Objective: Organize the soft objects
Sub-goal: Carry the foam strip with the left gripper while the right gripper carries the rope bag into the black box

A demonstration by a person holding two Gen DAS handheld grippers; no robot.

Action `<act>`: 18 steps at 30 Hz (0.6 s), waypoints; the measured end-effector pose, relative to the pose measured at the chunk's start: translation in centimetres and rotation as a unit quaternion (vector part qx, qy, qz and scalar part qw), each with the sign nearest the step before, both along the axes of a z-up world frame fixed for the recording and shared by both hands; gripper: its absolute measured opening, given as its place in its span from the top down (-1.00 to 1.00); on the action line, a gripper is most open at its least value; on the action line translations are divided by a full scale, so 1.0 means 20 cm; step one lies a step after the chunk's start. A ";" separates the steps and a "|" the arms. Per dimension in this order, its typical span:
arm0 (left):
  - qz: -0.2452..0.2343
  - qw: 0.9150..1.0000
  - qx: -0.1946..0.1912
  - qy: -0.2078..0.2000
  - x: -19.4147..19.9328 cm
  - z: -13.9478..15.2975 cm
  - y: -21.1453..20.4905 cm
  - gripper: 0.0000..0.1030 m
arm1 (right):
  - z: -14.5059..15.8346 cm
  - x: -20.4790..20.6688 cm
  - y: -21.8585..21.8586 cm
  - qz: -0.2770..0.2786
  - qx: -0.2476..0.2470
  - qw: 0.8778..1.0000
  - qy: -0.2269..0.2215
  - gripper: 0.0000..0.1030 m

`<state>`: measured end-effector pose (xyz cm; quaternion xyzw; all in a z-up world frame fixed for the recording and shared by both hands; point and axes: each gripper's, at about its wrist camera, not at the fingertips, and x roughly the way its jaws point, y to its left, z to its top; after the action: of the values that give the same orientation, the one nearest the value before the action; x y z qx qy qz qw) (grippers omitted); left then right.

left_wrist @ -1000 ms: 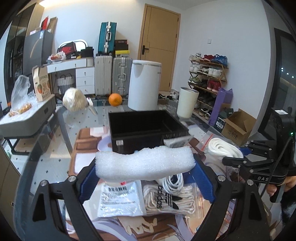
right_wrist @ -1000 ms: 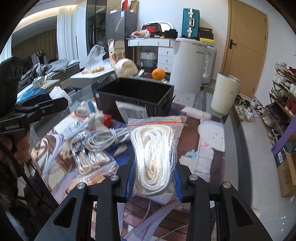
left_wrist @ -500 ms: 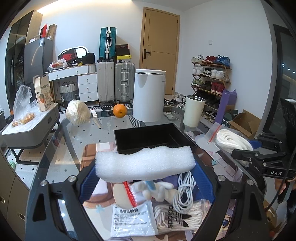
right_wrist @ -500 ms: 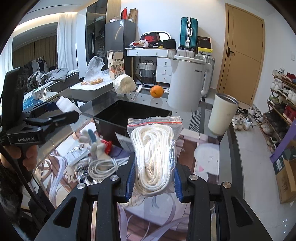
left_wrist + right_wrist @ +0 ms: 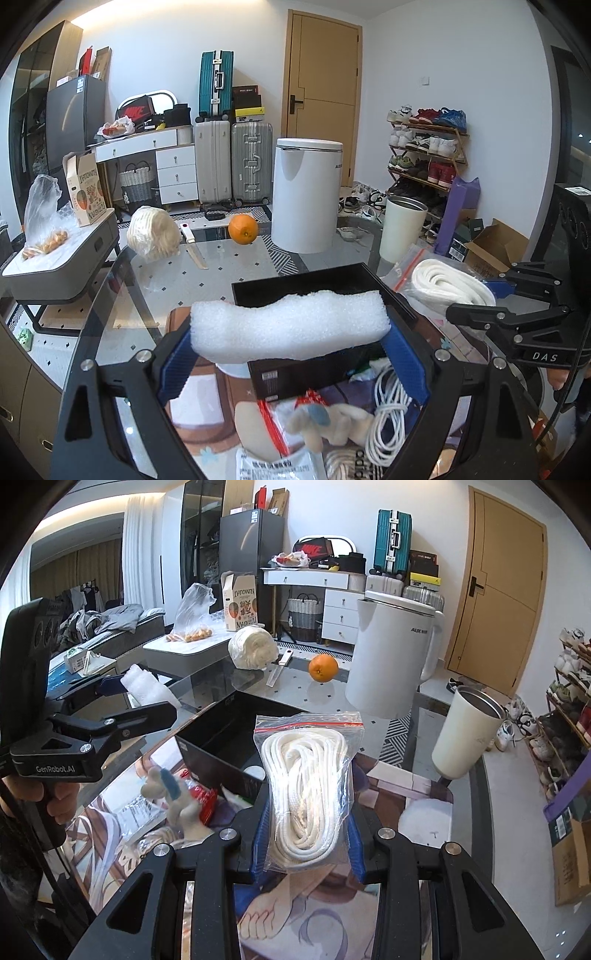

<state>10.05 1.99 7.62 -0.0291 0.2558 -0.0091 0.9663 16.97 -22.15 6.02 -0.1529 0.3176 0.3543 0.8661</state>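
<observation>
My left gripper point(image 5: 290, 354) is shut on a long white foam block point(image 5: 290, 325), held crosswise between its blue pads above the near edge of the black bin point(image 5: 306, 286). My right gripper point(image 5: 308, 834) is shut on a clear zip bag of white rope point(image 5: 306, 786), lifted near the bin's point(image 5: 218, 734) right corner. Each gripper shows in the other's view: the right gripper point(image 5: 495, 295) with its rope bag at the right, the left gripper point(image 5: 122, 698) with the foam at the left. A small plush toy point(image 5: 325, 424), a coiled white cord point(image 5: 388, 417) and packets lie on the table below.
On the glass table point(image 5: 155, 280) behind the bin stand a white appliance point(image 5: 306, 192), an orange point(image 5: 242, 229), a white wrapped bundle point(image 5: 153, 232), a knife point(image 5: 192, 247) and a cream tumbler point(image 5: 400, 229). A person's hand point(image 5: 55, 801) holds the left gripper's handle.
Both grippers have risen and moved forward toward the black bin with their loads. The bin now lies lower and closer in both views.
</observation>
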 end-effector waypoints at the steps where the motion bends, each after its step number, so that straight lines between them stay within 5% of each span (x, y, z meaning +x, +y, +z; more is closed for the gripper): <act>1: 0.000 1.000 0.000 0.002 0.01 0.00 0.00 -0.76 | 0.00 0.02 0.01 0.002 -0.002 1.000 0.002 0.32; 18: 0.008 0.999 -0.002 0.038 0.27 -0.10 0.04 -0.76 | -0.13 0.26 0.24 0.041 -0.042 0.998 0.037 0.32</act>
<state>15.38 2.70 5.57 -0.0335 0.2925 -0.0003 0.9557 22.08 -17.38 3.51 -0.1885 0.3576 0.3818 0.8311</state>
